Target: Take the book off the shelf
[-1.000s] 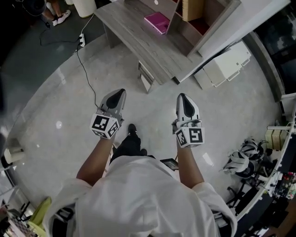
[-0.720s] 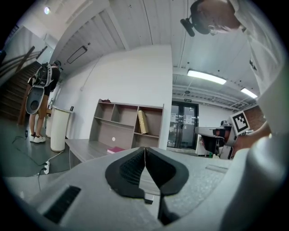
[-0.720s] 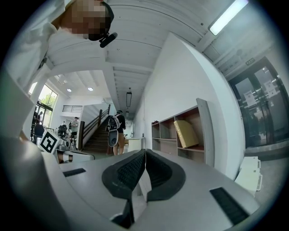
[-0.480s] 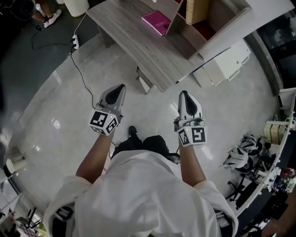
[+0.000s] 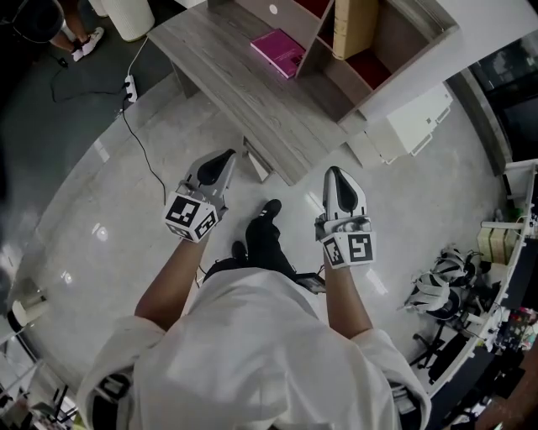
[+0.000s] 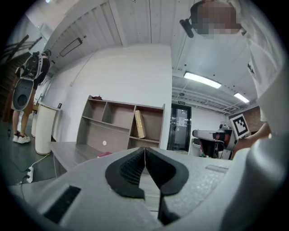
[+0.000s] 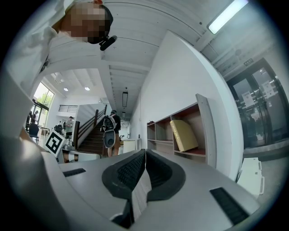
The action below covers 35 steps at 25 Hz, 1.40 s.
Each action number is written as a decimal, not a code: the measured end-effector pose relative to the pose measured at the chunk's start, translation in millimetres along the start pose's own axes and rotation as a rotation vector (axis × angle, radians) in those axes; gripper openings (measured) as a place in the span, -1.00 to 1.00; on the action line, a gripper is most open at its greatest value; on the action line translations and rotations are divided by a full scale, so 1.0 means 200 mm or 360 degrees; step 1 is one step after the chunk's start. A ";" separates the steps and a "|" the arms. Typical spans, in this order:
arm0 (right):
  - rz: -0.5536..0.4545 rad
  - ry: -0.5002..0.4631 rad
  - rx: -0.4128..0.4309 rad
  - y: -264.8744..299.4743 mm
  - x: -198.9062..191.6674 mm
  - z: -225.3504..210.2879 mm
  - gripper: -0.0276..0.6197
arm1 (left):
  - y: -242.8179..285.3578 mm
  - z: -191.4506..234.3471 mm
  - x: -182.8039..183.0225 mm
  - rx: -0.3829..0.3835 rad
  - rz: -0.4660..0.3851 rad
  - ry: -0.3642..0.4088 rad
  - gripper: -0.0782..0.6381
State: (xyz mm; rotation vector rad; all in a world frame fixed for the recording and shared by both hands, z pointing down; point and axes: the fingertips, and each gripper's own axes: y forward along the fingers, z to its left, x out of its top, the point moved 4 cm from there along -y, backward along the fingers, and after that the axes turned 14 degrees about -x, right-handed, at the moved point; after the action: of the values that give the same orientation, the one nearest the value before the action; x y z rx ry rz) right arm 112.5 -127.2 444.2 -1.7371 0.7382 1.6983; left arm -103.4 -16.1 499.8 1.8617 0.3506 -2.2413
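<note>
A tan book [image 5: 353, 23] leans upright in a compartment of the wooden shelf [image 5: 395, 46] on the grey desk [image 5: 252, 92]. It also shows as the tan book [image 6: 139, 124] in the left gripper view and the tan book [image 7: 184, 134] in the right gripper view. A pink book [image 5: 282, 49] lies flat on the desk. My left gripper [image 5: 225, 157] and right gripper [image 5: 331, 175] hang over the floor just short of the desk's front edge. Both are shut with nothing in them, as the left gripper [image 6: 145, 151] and right gripper [image 7: 145, 154] show close up.
A power strip [image 5: 129, 83] with its cable lies on the floor at the left, near a white bin [image 5: 126, 17]. A white cabinet [image 5: 419, 117] stands right of the desk. Helmets and clutter [image 5: 441, 292] sit at the far right. A person with a backpack [image 7: 109, 131] stands by stairs.
The person has stepped forward, one foot now ahead. The desk and shelf have drawn closer, and both shut grippers now reach nearly to the desk's front edge.
</note>
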 end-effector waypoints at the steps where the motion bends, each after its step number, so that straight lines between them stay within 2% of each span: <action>1: -0.0003 0.0005 -0.0010 0.03 0.00 -0.02 -0.87 | 0.03 0.03 0.01 -0.0004 -0.0002 0.0007 -0.73; 4: -0.0008 0.0018 -0.0026 0.16 -0.01 -0.06 -0.87 | 0.15 0.13 0.05 -0.0030 -0.0007 0.0015 -0.73; 8: -0.0024 0.0021 -0.0015 0.37 0.01 -0.13 -0.87 | 0.34 0.24 0.13 -0.0156 -0.0069 0.0004 -0.73; 14: -0.0072 -0.0004 -0.0054 0.70 0.07 -0.26 -0.87 | 0.65 0.47 0.23 -0.0134 -0.0031 0.0018 -0.73; 20: -0.0089 -0.0010 -0.0056 0.94 0.15 -0.38 -0.87 | 0.97 0.61 0.35 -0.0178 -0.0054 -0.0090 -0.73; 24: -0.0099 -0.0031 -0.0100 1.06 0.18 -0.46 -0.87 | 1.19 0.69 0.42 -0.0276 -0.0112 -0.0181 -0.73; 27: -0.0097 -0.0050 -0.0161 1.15 0.18 -0.50 -0.87 | 1.34 0.74 0.47 -0.0395 -0.0147 -0.0253 -0.72; 30: -0.0087 -0.0071 -0.0258 1.22 0.19 -0.52 -0.87 | 1.46 0.78 0.51 -0.0517 -0.0154 -0.0303 -0.39; 35: -0.0079 -0.0094 -0.0387 1.30 0.21 -0.51 -0.87 | 1.65 0.85 0.53 -0.0637 -0.0136 -0.0388 -0.20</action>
State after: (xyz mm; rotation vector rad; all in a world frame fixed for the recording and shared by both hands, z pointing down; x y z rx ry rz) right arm -11.4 -376.8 394.1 -1.8404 0.4738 1.8599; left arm -181.5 -382.7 408.7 1.3808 0.7801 -2.2135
